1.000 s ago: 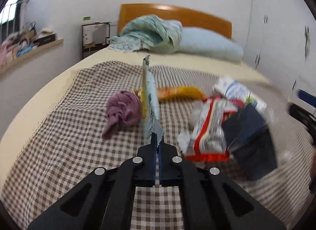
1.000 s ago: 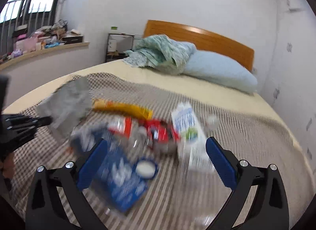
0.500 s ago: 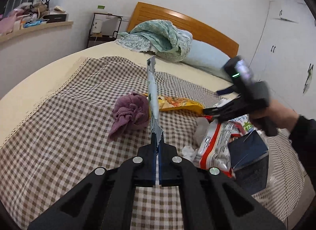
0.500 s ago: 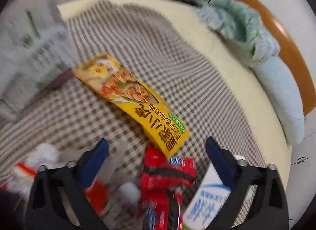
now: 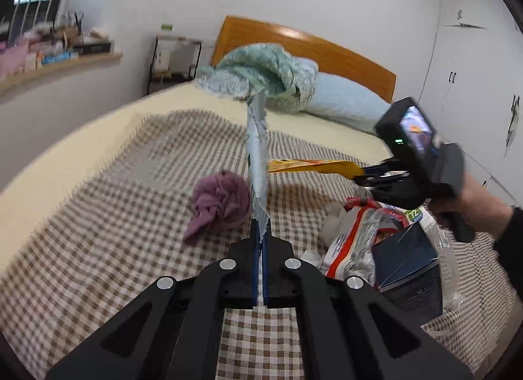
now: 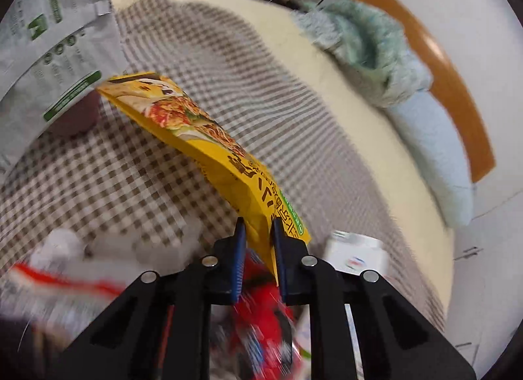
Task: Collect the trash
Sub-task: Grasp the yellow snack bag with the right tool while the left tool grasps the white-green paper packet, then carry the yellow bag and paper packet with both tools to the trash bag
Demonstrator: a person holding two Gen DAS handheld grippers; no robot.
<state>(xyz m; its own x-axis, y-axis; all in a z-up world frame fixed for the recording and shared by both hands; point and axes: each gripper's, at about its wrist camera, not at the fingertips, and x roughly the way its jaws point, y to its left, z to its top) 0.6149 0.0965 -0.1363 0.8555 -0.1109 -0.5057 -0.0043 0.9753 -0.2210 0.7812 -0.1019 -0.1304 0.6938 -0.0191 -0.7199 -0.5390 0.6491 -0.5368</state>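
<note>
**Two wrappers gripped over the checked bedspread**

The left claw [image 5: 260, 236] is clamped on the bottom edge of a silver-white wrapper [image 5: 256, 151], which stands upright, edge-on to the camera. The right claw [image 6: 256, 229] has just been closing; its jaws stand narrow with the near end of a yellow snack packet [image 6: 202, 138] between them, the blue pads against it, and the packet's far end lifted off the bed. In the left wrist view a hand [image 5: 470, 197] grips the handle of that claw.

No bin or bag shows in either view. The rest of the trash lies in a loose heap on the bedspread [image 5: 98, 233] below the right claw: a red-and-white wrapper [image 5: 356, 242], a dark blue box [image 5: 408, 269], a white carton [image 6: 356, 256] and a red packet [image 6: 258, 324], this last one blurred. A crumpled purple cloth [image 5: 219, 200] lies just beside the upright wrapper.

The brown-checked bedspread covers a cream sheet [image 5: 65, 157]. At the wooden headboard [image 5: 327, 50] lie a pale blue pillow [image 5: 343, 105] and a bunched teal blanket [image 5: 261, 69]. A cluttered sill runs along the left wall, and white cupboard doors stand at right
</note>
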